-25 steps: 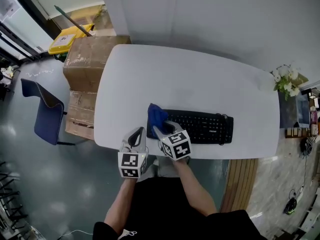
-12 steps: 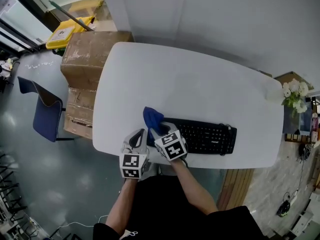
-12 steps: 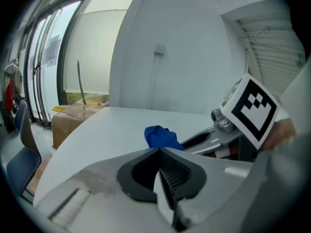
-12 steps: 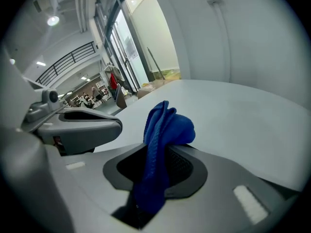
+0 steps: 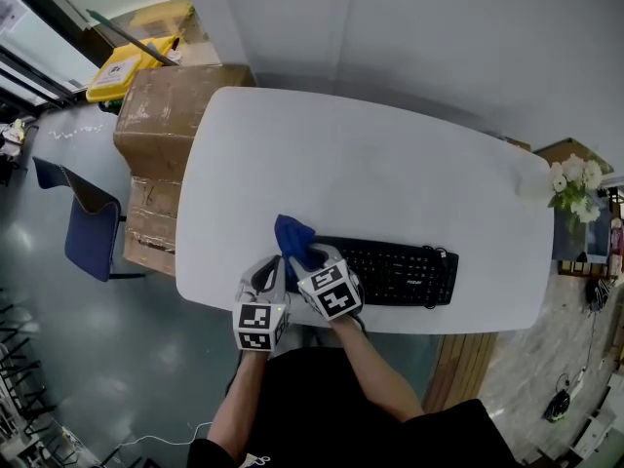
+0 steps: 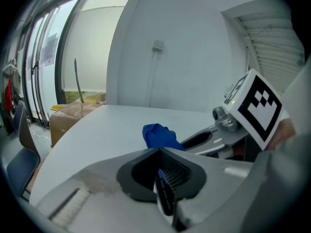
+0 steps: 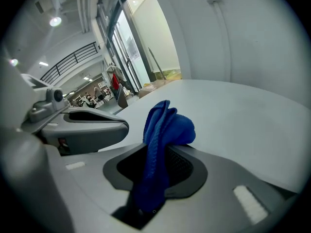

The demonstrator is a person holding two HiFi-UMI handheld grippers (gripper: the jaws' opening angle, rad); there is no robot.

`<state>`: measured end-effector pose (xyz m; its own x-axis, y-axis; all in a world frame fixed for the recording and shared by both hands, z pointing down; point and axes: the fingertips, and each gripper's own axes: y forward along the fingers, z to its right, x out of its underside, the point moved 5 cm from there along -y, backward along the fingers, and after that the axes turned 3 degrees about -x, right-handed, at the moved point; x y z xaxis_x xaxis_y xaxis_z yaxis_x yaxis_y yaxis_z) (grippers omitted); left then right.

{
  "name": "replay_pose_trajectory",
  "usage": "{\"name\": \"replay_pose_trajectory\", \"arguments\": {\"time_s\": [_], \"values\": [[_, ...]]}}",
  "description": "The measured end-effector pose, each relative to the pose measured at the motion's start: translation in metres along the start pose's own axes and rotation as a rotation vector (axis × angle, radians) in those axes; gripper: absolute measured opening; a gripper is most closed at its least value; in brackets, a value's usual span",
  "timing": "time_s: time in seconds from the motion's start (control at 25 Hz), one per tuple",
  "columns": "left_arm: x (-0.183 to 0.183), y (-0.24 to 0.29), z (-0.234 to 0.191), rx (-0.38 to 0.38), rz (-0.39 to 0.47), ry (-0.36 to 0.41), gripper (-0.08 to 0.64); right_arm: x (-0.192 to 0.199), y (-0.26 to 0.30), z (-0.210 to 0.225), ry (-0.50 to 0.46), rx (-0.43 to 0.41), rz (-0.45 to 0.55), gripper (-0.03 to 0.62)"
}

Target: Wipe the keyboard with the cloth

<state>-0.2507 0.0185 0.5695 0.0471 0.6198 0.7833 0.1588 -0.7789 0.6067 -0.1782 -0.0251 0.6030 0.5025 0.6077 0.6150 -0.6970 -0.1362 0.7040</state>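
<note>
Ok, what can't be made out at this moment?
- Left end of the keyboard: head view, hidden under the right gripper and the cloth.
- Whether the cloth touches the keys: head view, too small and covered by that gripper; neither gripper view shows the keyboard.
- Print on the keys: head view, too small.
- Lower end of the cloth: right gripper view, hidden down between the jaws.

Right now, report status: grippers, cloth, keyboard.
Right gripper shut on blue cloth, at left end of keyboard. Left gripper shut, empty, beside it at table edge. Nothing blocking the keys.
</note>
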Motion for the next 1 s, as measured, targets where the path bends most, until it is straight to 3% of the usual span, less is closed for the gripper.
{"name": "replay_pose_trajectory", "arguments": {"time_s": [0.36, 1.0], "values": [[0.008, -0.023, 0.014, 0.004, -0.001, 0.046, -0.003, 0.01, -0.014, 0.013, 0.011, 0.062, 0.04, 0.11], [0.011, -0.039, 0.061, 0.044, -0.005, 0.035, -0.003, 0.042, -0.065, 0.05, 0.071, 0.137, 0.054, 0.111]]}}
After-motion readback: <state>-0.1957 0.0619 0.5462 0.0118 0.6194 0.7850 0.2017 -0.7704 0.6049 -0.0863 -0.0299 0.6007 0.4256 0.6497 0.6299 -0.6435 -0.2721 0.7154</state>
